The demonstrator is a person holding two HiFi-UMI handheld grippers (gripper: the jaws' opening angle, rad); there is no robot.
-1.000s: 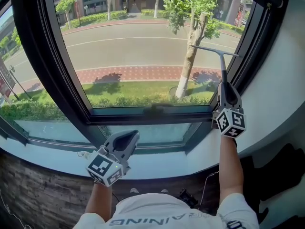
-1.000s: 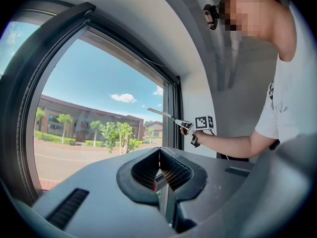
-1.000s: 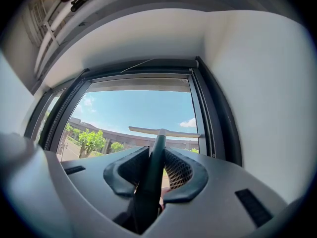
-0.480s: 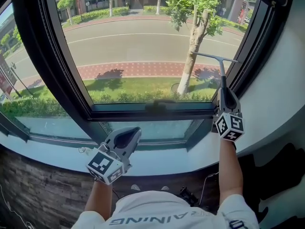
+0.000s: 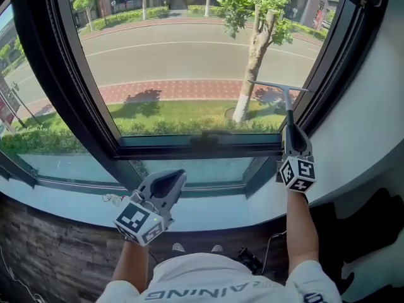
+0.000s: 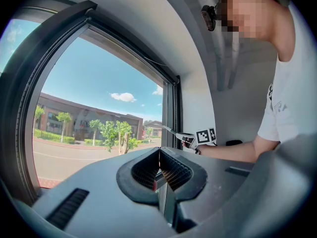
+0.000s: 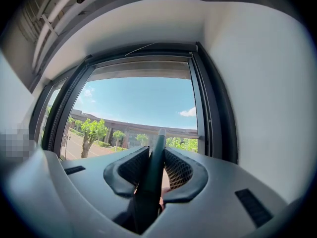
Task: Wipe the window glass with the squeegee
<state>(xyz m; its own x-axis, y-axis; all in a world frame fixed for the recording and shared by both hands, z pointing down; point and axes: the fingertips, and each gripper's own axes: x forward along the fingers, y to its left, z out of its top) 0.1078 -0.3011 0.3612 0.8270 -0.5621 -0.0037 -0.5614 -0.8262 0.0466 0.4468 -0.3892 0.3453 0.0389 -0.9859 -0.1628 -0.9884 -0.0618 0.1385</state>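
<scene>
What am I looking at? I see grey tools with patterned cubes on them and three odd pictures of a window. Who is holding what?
There is no robot here. A person holds a two-jaw gripper in each hand, and the patterned cubes are part of those grippers. The head view comes from a camera on the person's head, looking down at the window glass and the white sill. The other two views come from a camera riding on each gripper, looking along its jaws. The right gripper is shut on the handle of the squeegee, whose blade is up at the glass near the right frame. The left gripper is shut on nothing and is held low by the sill.
</scene>
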